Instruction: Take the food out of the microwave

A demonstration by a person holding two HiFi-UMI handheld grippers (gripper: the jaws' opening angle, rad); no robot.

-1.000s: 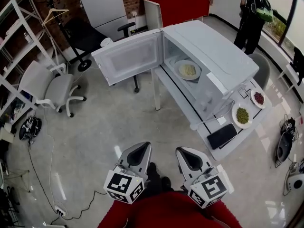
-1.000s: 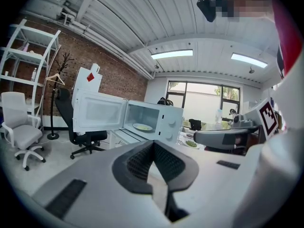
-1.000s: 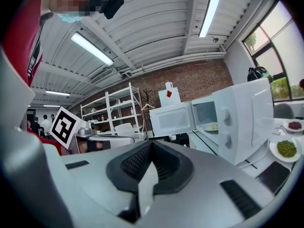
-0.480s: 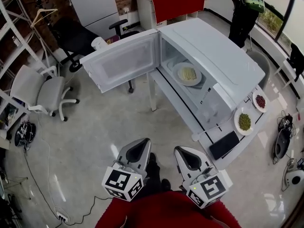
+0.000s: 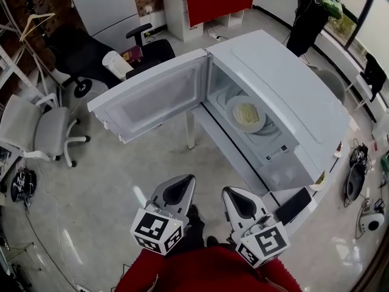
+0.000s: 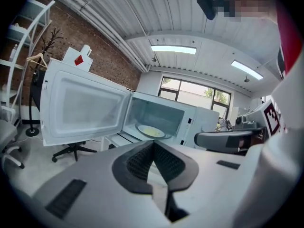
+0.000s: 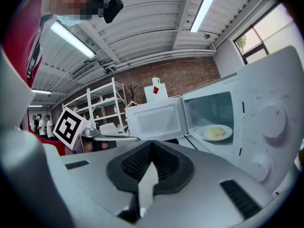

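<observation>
The white microwave [image 5: 285, 96] stands on a table with its door [image 5: 152, 96] swung wide open to the left. Inside it, a white plate of pale yellow food [image 5: 248, 113] rests on the turntable; the same plate shows in the left gripper view [image 6: 151, 131] and the right gripper view [image 7: 216, 132]. My left gripper [image 5: 181, 184] and right gripper [image 5: 231, 193] are held side by side close to my body, well short of the microwave. Both are shut with nothing between the jaws, as the left gripper view [image 6: 153, 146] and right gripper view [image 7: 151, 146] show.
A black phone [image 5: 294, 204] and a plate of green food [image 5: 320, 178] lie on the table by the microwave's right end. A light office chair [image 5: 42, 129] and a black chair [image 5: 79, 50] stand to the left. A person [image 5: 307, 14] stands at the far right.
The microwave has drawn nearer and larger in the head view, and its body now hides most of the plates on the table. Both grippers stay shut in the same place by my body.
</observation>
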